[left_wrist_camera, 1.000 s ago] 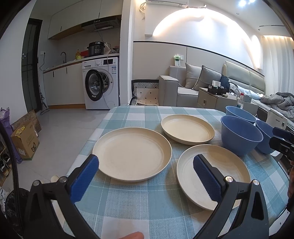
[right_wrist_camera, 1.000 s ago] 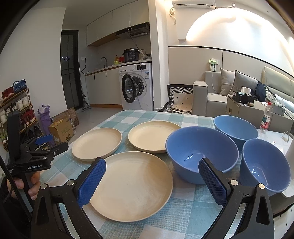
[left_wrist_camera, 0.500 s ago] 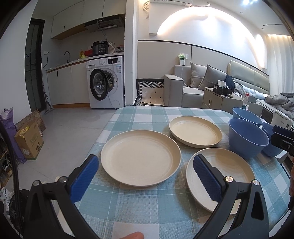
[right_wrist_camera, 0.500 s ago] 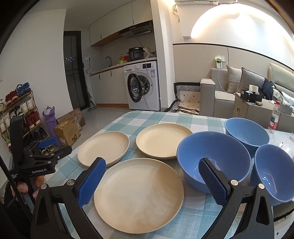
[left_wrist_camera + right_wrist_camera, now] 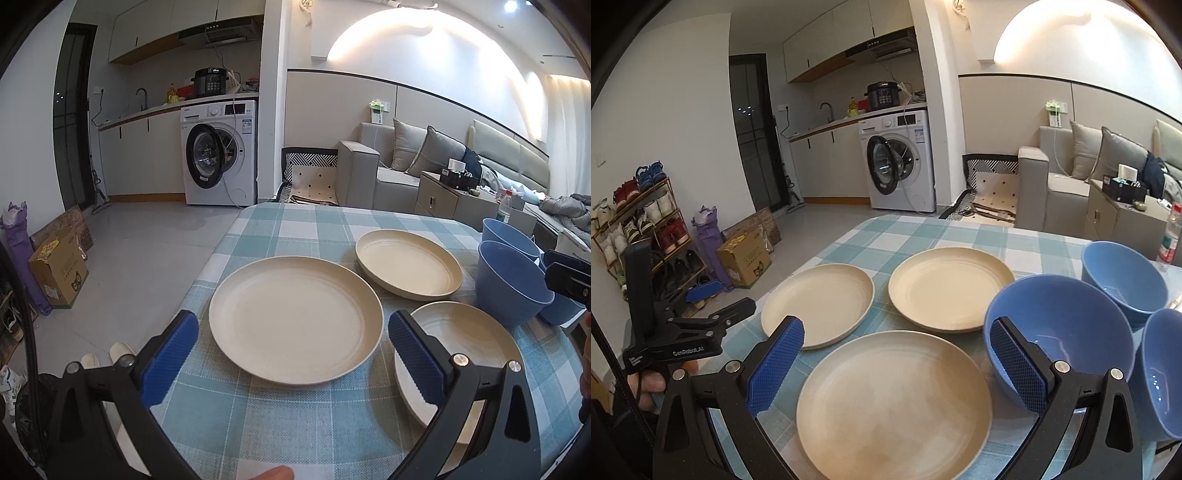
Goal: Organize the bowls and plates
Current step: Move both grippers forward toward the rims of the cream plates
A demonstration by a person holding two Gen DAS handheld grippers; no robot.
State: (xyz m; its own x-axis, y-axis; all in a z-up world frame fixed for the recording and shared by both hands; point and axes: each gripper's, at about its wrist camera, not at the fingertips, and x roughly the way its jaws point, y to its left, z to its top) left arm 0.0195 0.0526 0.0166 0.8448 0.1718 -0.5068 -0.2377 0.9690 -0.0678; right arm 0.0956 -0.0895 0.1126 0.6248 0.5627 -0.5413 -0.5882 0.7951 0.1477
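Note:
Three cream plates lie flat on the checked tablecloth [image 5: 295,229]: a left one [image 5: 295,319] [image 5: 818,304], a far one [image 5: 408,267] [image 5: 951,288] and a near one [image 5: 469,347] [image 5: 894,400]. Three blue bowls stand at the right: a near one [image 5: 1058,325] [image 5: 509,284], a far one [image 5: 1123,278] [image 5: 508,234] and a right one [image 5: 1161,373]. My left gripper [image 5: 293,363] is open above the near rim of the left plate, holding nothing. My right gripper [image 5: 897,363] is open over the near plate, empty, its right finger in front of the near bowl.
The left gripper's body [image 5: 683,332] and a hand show at the table's left edge in the right wrist view. A washing machine [image 5: 219,151], cardboard box [image 5: 61,271], shoe rack [image 5: 639,229] and sofa [image 5: 402,166] stand beyond the table.
Both grippers have shifted leftward, so plates and bowls sit further right in each view. The plates and bowls have not moved. Both stay open.

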